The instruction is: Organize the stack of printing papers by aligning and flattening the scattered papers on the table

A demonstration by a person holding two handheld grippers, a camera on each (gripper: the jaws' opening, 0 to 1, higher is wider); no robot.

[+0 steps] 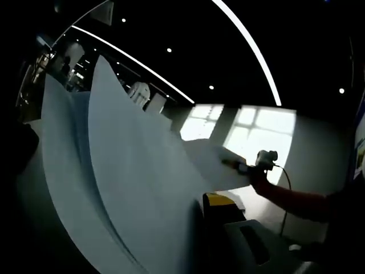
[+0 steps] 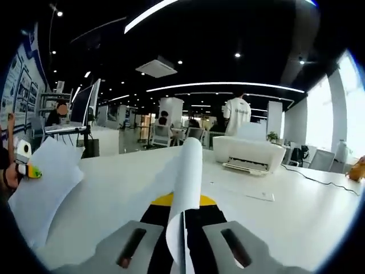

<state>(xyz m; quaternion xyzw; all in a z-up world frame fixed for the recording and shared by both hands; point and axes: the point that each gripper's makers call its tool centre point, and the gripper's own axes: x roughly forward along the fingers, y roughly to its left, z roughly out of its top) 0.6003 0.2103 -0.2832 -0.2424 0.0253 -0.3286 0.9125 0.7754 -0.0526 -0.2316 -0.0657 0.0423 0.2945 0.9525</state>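
In the left gripper view, the papers (image 1: 131,171) rise in a tall curved fan just left of the left gripper (image 1: 228,240), whose yellow-and-grey jaws sit low at the right; I cannot tell whether they are clamped on the sheets. Far beyond them the right gripper (image 1: 242,167) pinches the opposite corner. The sheets look splayed, so a loose hold could let some slide out and scatter.

In the right gripper view, the right gripper (image 2: 183,242) has its jaws closed on the paper edge (image 2: 185,188), which stands upright between them. Beyond lies the white table (image 2: 296,205) with a printer (image 2: 248,154), and the left gripper (image 2: 25,165) holds the far corner; the bend could crease.
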